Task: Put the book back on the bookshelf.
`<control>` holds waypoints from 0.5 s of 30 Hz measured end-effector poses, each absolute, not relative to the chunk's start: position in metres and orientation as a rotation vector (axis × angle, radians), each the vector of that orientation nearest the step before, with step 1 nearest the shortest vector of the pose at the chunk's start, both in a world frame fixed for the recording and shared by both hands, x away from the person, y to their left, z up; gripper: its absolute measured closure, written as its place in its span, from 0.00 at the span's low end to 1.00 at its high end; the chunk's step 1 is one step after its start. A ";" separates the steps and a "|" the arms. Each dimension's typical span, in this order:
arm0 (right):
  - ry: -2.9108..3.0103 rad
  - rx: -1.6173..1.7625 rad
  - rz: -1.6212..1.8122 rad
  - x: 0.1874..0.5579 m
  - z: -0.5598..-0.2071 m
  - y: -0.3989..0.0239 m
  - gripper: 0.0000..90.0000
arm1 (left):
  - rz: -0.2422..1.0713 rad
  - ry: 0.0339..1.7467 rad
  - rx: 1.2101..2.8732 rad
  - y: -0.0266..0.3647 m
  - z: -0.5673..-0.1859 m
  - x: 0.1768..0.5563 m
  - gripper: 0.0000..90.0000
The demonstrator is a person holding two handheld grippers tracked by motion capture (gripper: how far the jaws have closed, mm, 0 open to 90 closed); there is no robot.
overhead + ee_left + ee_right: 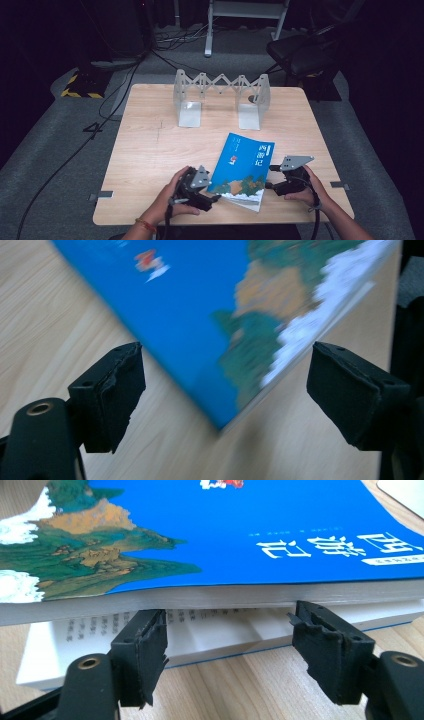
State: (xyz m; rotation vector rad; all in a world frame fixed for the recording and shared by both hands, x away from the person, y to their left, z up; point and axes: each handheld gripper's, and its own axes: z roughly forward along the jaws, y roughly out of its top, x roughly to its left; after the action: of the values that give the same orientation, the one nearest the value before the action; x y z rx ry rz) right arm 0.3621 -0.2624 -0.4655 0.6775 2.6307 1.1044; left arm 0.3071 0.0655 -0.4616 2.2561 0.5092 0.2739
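While the book [244, 167] lies flat near the table's [150, 150] front edge, long axis running away from me, I sit either side; left gripper [206, 196] spread at its near corner; right gripper [274, 186] spread, nearer, facing the page edge.

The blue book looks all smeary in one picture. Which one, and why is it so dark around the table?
In the left gripper view the blue book is blurred while the black fingers look sharp. In the right gripper view its title is crisp. In the high view the table is lit and the floor around it sits in shadow.
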 end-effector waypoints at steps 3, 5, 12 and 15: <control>2.604 0.709 1.148 0.362 -0.458 -0.261 0.34 | 0.261 0.420 2.285 0.034 -0.460 0.298 0.20; 2.588 0.705 1.146 0.363 -0.451 -0.257 0.34 | 0.244 0.396 2.280 0.020 -0.459 0.295 0.20; 2.545 0.709 1.190 0.368 -0.437 -0.247 0.34 | 0.307 0.459 2.258 -0.002 -0.466 0.297 0.23; 2.538 0.712 1.209 0.369 -0.436 -0.246 0.34 | 0.337 0.532 2.221 -0.001 -0.468 0.301 0.28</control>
State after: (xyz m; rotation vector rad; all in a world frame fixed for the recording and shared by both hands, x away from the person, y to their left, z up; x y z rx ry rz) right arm 0.3691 -0.2459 -0.4359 0.7124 2.5376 1.2094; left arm 0.3012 -0.0012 -0.4675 2.2212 0.5316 0.3370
